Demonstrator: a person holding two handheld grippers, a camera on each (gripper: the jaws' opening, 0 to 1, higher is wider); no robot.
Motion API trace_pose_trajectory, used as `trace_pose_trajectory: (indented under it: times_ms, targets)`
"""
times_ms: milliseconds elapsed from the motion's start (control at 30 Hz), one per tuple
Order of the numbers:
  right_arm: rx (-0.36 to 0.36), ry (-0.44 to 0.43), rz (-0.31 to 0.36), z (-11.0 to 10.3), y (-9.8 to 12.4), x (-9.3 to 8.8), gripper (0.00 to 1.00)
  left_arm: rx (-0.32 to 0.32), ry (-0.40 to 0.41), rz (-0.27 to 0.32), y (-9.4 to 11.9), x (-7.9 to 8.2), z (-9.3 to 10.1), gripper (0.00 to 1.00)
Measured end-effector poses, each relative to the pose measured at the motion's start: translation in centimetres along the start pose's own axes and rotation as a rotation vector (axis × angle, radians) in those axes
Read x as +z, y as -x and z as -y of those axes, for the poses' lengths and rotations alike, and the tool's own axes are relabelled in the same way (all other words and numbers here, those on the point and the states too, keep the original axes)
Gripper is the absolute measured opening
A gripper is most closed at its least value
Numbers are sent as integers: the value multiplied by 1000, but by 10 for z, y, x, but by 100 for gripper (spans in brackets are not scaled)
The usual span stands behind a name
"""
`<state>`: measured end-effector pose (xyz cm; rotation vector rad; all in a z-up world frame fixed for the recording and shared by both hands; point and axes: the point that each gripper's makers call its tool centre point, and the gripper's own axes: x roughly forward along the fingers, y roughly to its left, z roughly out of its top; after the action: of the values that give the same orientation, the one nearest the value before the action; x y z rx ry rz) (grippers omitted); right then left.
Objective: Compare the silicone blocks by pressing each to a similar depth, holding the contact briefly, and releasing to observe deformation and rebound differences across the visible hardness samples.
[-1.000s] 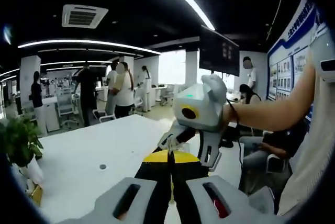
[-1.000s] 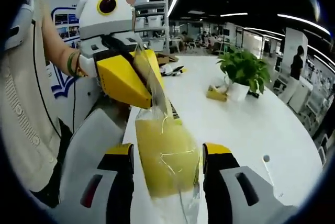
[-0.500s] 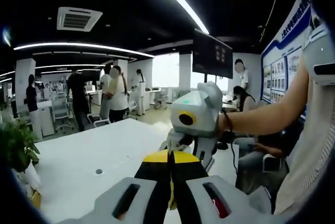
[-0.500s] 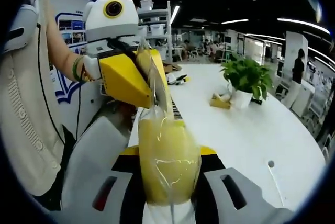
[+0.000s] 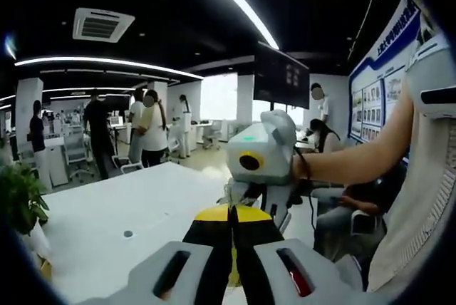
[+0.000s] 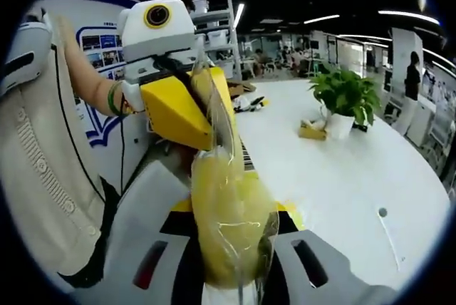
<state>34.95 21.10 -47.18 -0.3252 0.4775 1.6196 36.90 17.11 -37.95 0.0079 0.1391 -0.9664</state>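
My right gripper (image 6: pixel 229 248) has its fingers clenched on the yellow silicone block in a clear plastic bag (image 6: pixel 228 226), held above the white desk (image 6: pixel 342 177), while my left gripper (image 6: pixel 196 109) has its fingers clamped on the bag's upper end.

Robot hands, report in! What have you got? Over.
Left gripper shut on top of bag. Right gripper shut on yellow block in bag. Held above white table. Nothing in the way.
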Motion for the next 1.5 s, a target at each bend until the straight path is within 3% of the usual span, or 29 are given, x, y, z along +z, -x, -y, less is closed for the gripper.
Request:
trace_pose_trajectory:
  times_ms: [167, 200, 567, 1500]
  targets:
    - [3, 14, 16, -4, 1, 2, 14, 0, -11, 0, 1, 2, 4, 0]
    - [-20, 53, 44, -2, 1, 6, 13, 0, -16, 3, 1, 3, 5, 0]
    - [-7, 8, 24, -8, 2, 2, 12, 4, -27, -1, 1, 1, 9, 0]
    - [-28, 24, 19, -20, 14, 4, 12, -18, -93, 0, 2, 10, 27, 0]
